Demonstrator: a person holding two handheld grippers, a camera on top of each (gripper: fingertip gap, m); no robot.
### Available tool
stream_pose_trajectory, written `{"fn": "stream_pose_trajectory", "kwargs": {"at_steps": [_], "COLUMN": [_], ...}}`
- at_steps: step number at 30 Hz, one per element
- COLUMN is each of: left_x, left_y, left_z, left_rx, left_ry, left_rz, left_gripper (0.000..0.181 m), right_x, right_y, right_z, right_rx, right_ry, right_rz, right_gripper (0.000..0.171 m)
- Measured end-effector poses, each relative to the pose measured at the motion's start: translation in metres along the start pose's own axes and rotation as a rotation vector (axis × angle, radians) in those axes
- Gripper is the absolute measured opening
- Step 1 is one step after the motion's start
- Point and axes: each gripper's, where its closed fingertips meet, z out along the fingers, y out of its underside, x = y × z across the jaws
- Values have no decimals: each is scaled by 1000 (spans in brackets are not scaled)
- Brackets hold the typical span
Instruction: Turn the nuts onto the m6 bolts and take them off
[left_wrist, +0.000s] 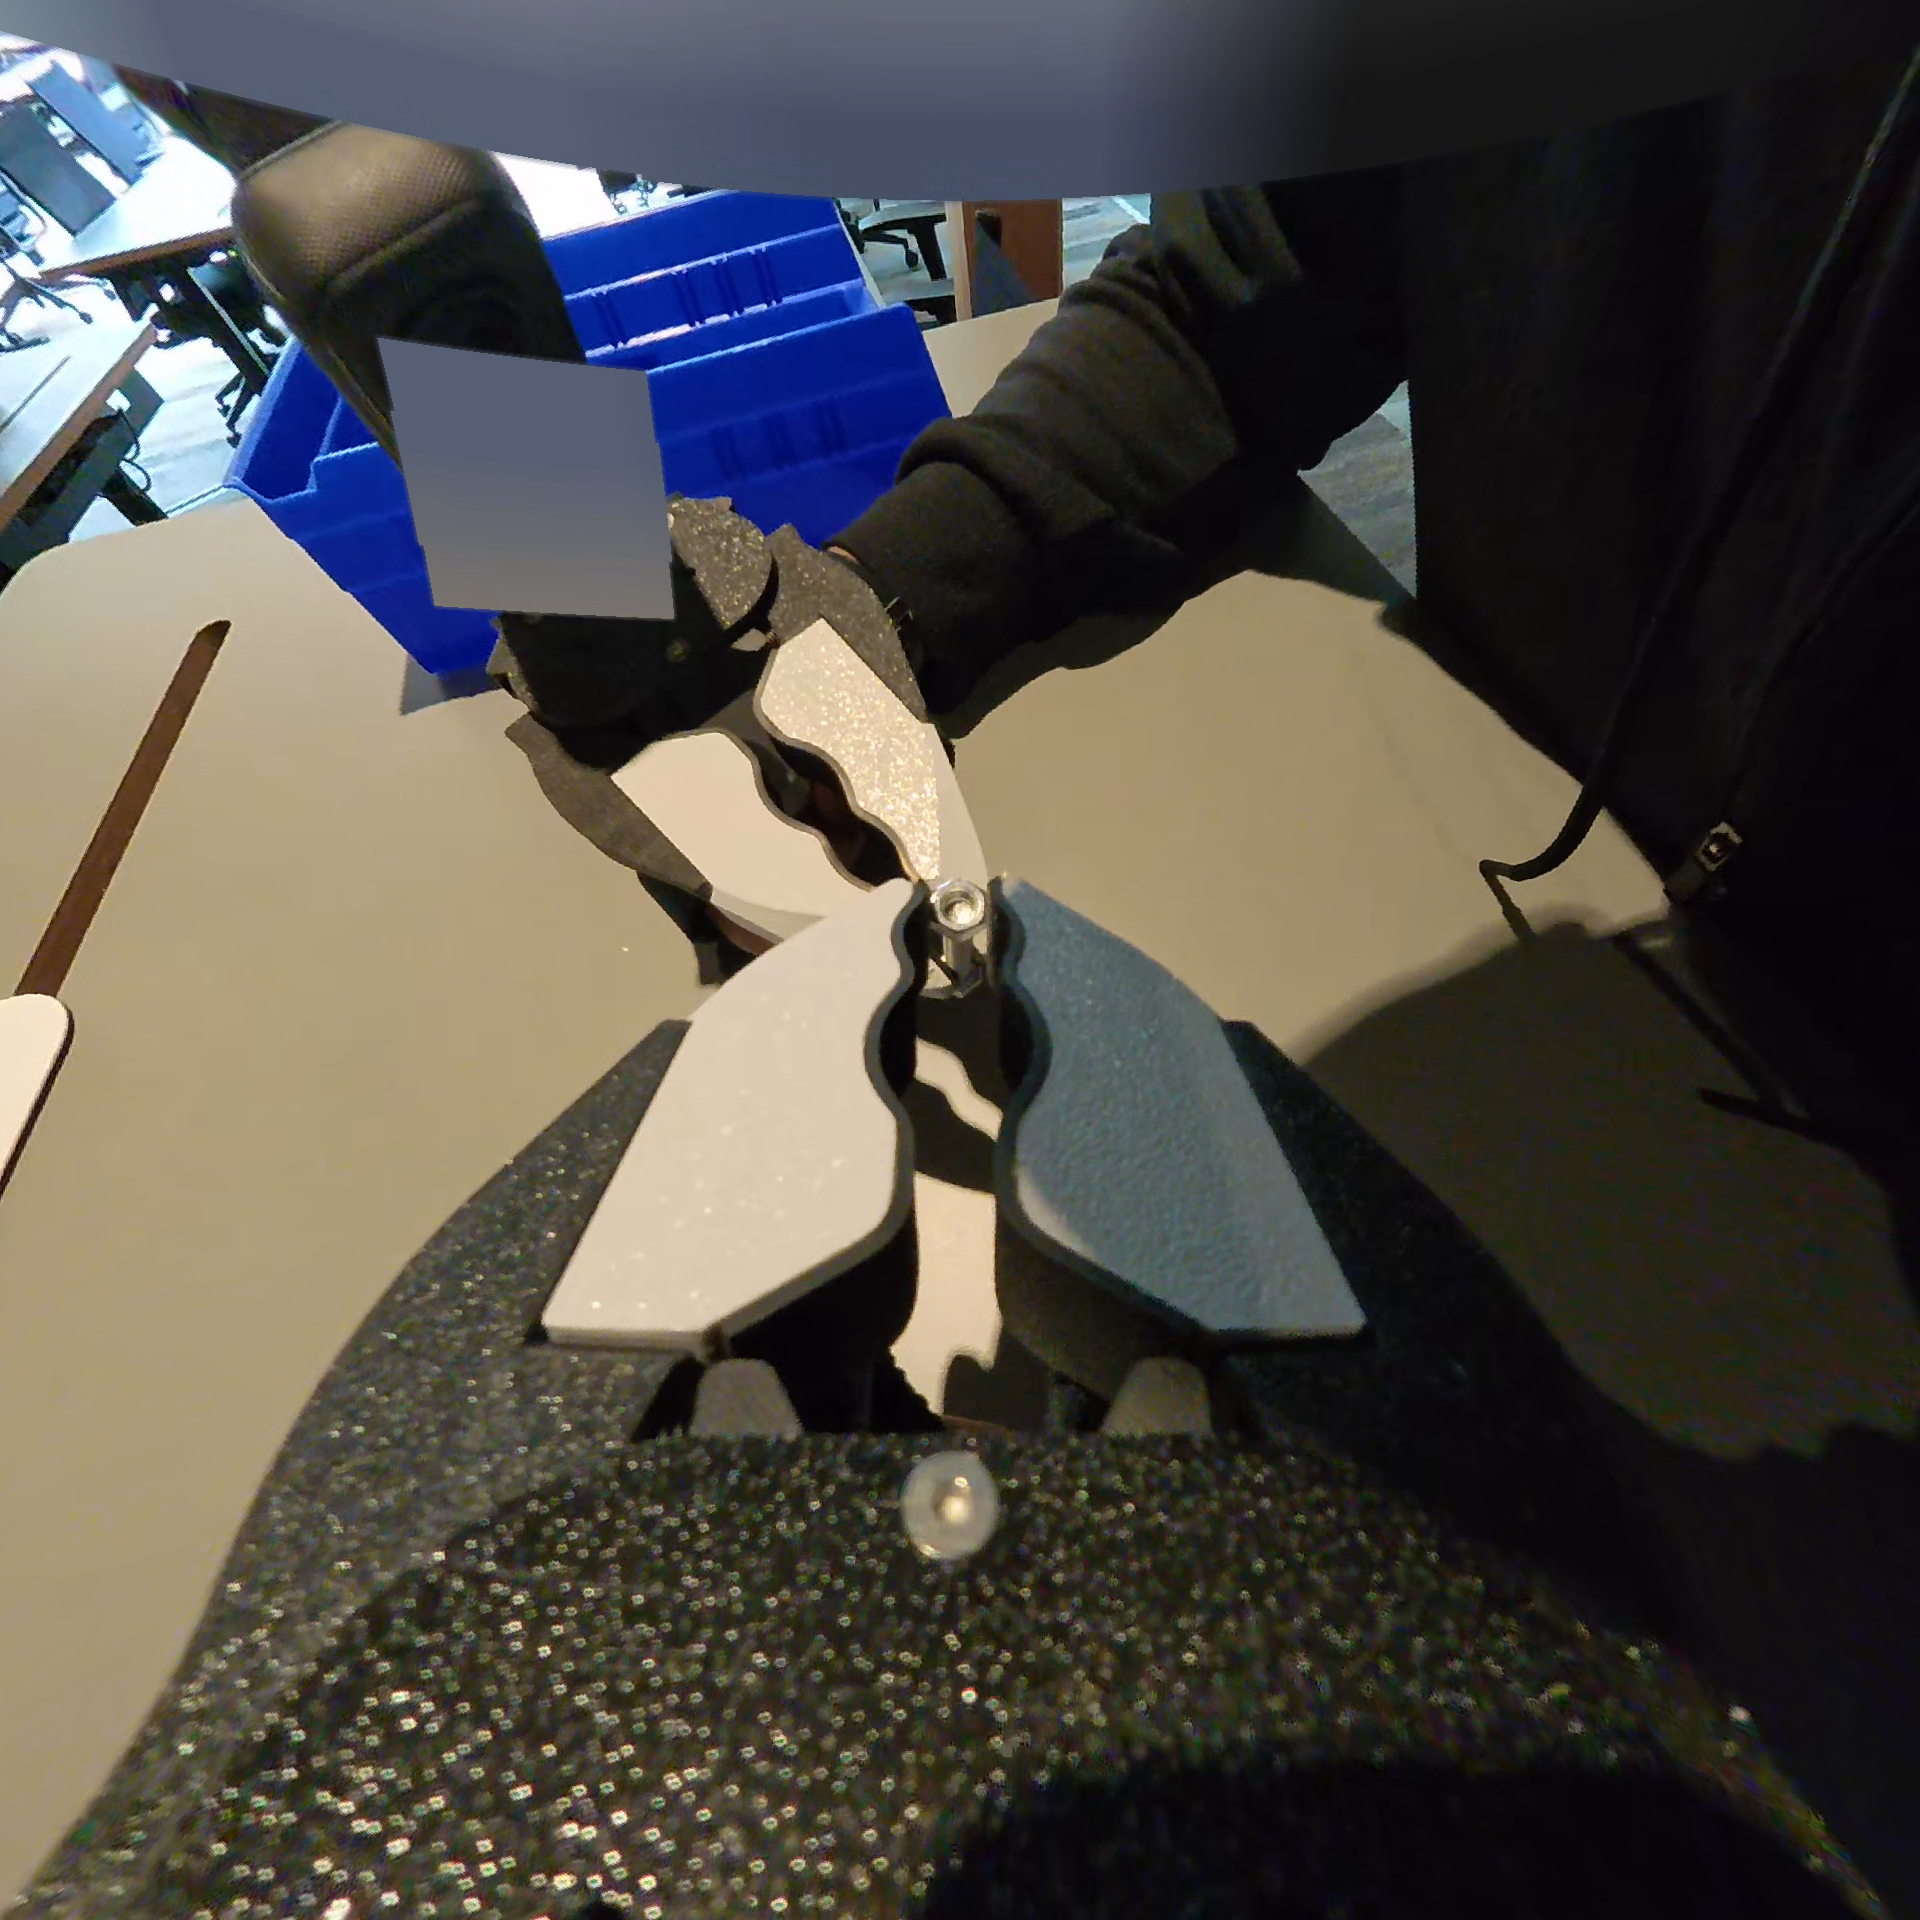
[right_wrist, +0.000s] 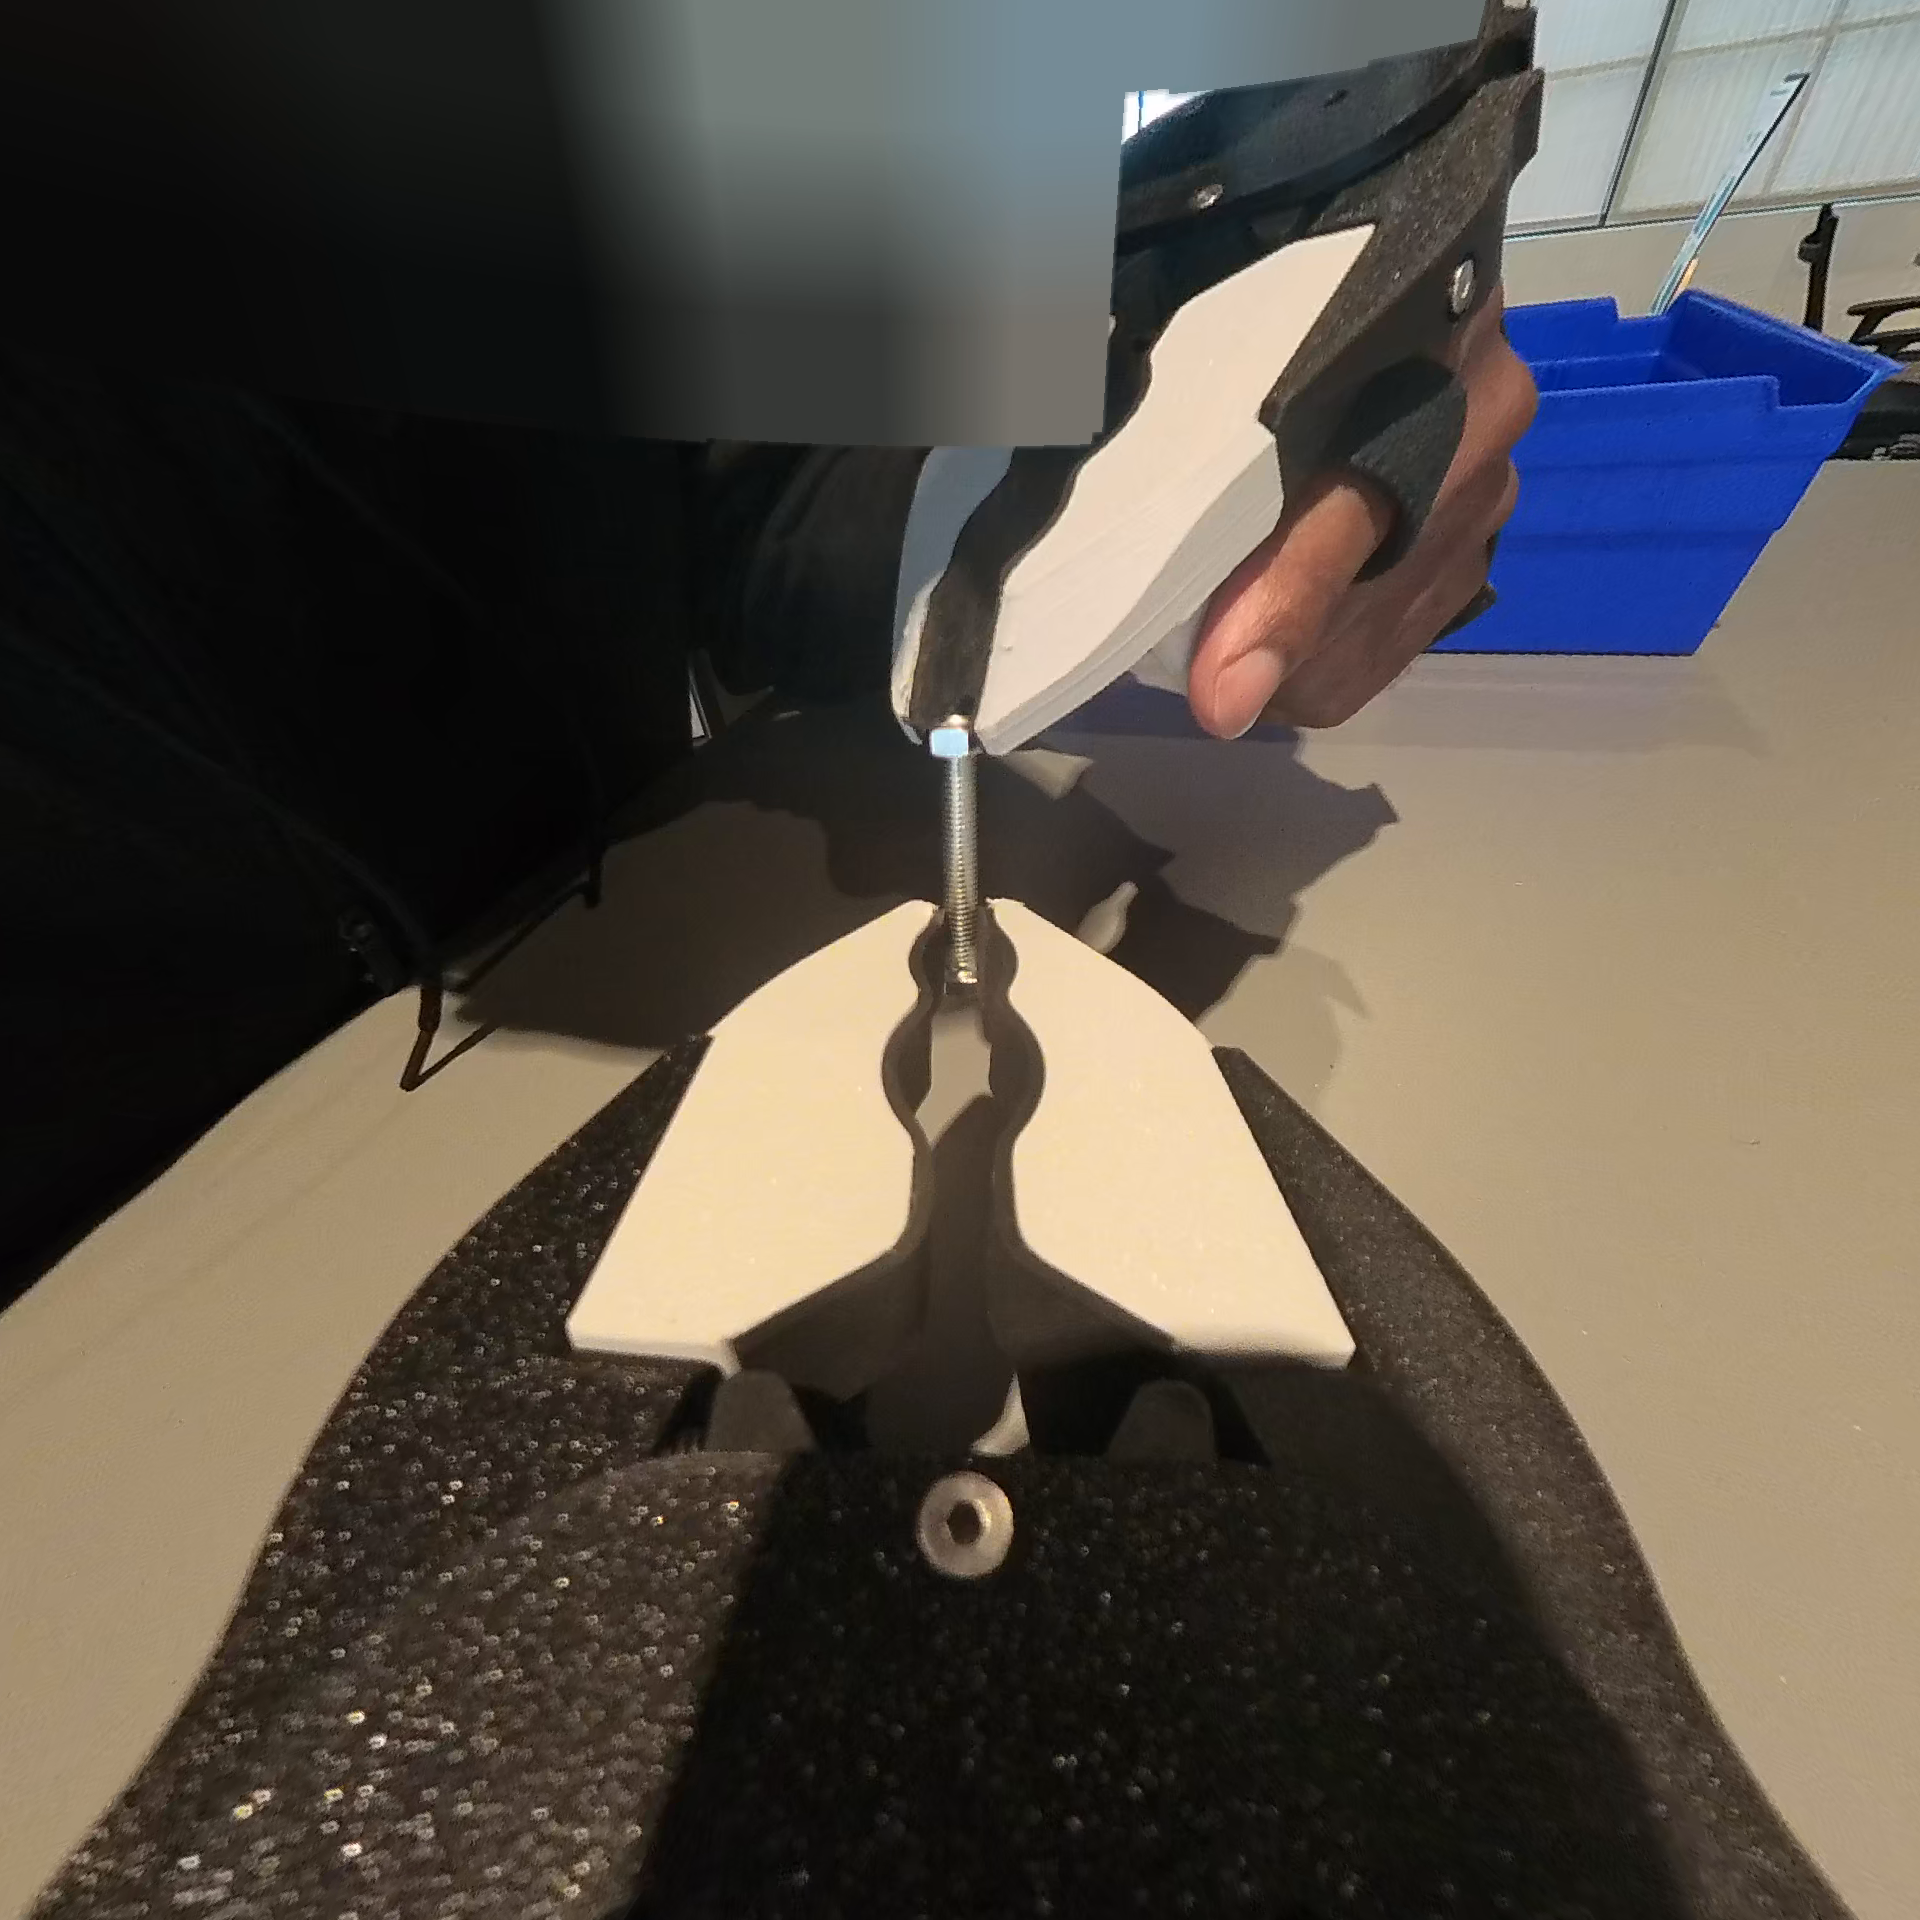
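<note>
Well, left gripper (left_wrist: 954, 935): its two fingers are squeezed tight on the six-sided head of the bolt, so the bolt cannot spin.
Hand (right_wrist: 1351, 603): it holds that gripper up, out over the middle of the worktop (right_wrist: 1558, 935).
Bolt (right_wrist: 956, 831): it is up in the air, touching nothing but the two grippers, and runs straight from one to the other.
Nut (right_wrist: 963, 971): it looks to sit at the thread end of the bolt. I cannot tell how far on it is.
Right gripper (right_wrist: 961, 935): its fingers are pinched on that end, I think so it can twist the nut.
Blue bins (right_wrist: 1662, 468): they wait at the far edge of the worktop, well away.
</note>
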Motion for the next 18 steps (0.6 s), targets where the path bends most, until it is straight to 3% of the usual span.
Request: {"fn": "stream_pose_trajectory", "kwargs": {"at_steps": [18], "left_x": [-1], "left_y": [-3], "left_z": [0], "left_rx": [39], "left_ry": [-1], "left_rz": [-16], "left_gripper": [13], "right_x": [-5], "right_y": [-8], "right_z": [7], "right_rx": [11], "right_ry": [3], "right_rz": [-1], "right_gripper": [5]}}
